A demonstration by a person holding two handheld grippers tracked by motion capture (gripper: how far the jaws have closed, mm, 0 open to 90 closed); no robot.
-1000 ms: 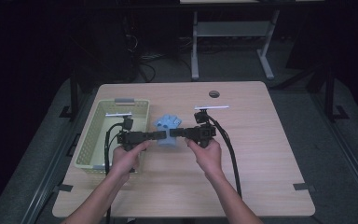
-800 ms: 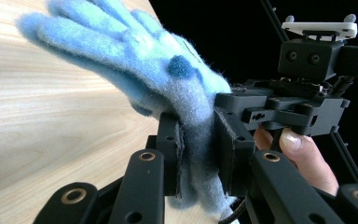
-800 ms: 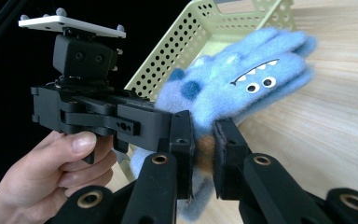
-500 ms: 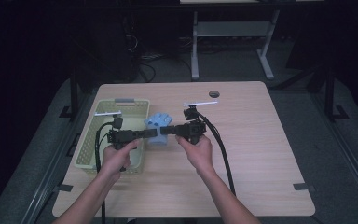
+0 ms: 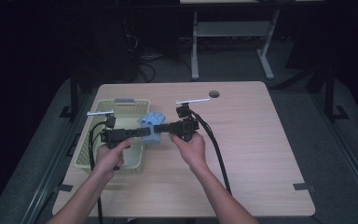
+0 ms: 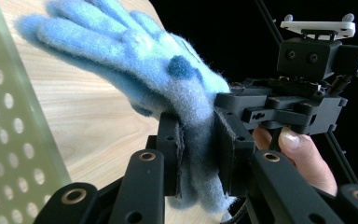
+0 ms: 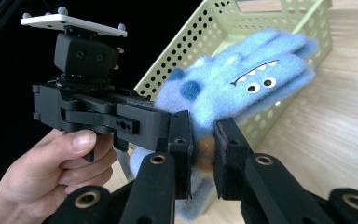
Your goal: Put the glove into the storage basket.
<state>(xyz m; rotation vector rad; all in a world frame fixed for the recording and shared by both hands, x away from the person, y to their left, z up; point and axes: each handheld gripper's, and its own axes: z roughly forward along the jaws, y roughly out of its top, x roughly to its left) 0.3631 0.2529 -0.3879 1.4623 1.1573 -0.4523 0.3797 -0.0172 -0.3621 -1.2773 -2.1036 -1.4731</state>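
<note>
Both grippers clamp the same blue fuzzy glove [image 5: 150, 128], which hangs in the air between them above the bench [image 5: 261, 154], just past the 3 o'clock rim of the green basket [image 5: 87, 154].

In the high view the left gripper [image 5: 143, 132] comes at the glove from 9 o'clock and the right gripper [image 5: 161, 128] from 3 o'clock, their tips meeting at the glove's lower part. The person's left hand [image 5: 108, 156] is over the basket; the right hand [image 5: 189, 148] is over bare bench.

In the left gripper view its jaws are clenched on the glove's cuff [image 6: 198, 140], with the glove's fingers [image 6: 88, 28] fanning toward 11 o'clock over the wood and the perforated basket wall [image 6: 9, 140] at 9 o'clock. The right gripper sits at 3 o'clock there, a thumb [image 6: 303, 154] beneath it.

In the right gripper view its jaws pinch the cuff [image 7: 204, 149] as well. The glove has a face with white eyes and a toothed mouth [image 7: 256, 74], and it points toward 2 o'clock in front of the basket. The left gripper body and its hand [image 7: 51, 172] are at 9 o'clock.
</note>
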